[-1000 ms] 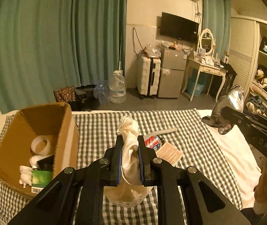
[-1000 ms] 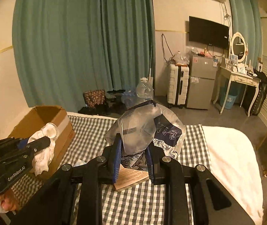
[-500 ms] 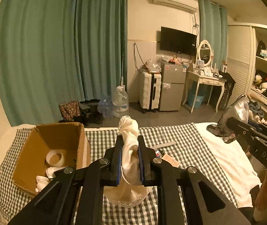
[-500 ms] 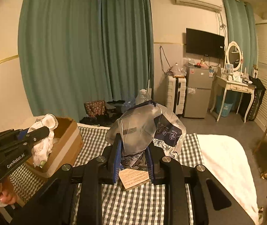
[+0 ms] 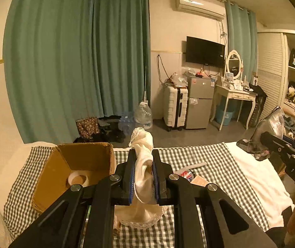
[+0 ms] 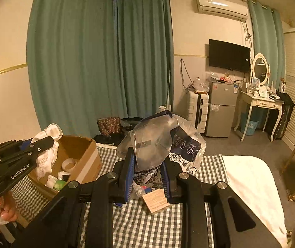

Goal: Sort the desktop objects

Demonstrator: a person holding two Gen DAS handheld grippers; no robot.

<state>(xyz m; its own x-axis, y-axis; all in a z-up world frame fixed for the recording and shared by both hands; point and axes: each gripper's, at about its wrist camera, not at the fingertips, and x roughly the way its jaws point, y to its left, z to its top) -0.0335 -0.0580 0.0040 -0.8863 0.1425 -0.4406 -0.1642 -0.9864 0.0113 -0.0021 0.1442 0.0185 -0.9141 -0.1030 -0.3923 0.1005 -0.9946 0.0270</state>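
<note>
Up in the air, the left claw (image 5: 144,177) is clamped on a cream lace-trimmed cloth (image 5: 142,165), whose long axis runs upright, bunched end up, just beside the open cardboard box (image 5: 81,163). Level beside it, the right claw (image 6: 147,174) pinches a crumpled clear plastic bag (image 6: 157,142), ballooning upward over the checkered bed cover (image 6: 139,225).

The cloth (image 5: 143,173) was cream with a lace edge, the box (image 5: 81,161) brown cardboard. The tablecloth (image 5: 215,165) was green-and-white checked; the curtains (image 5: 75,62) were teal.
</note>
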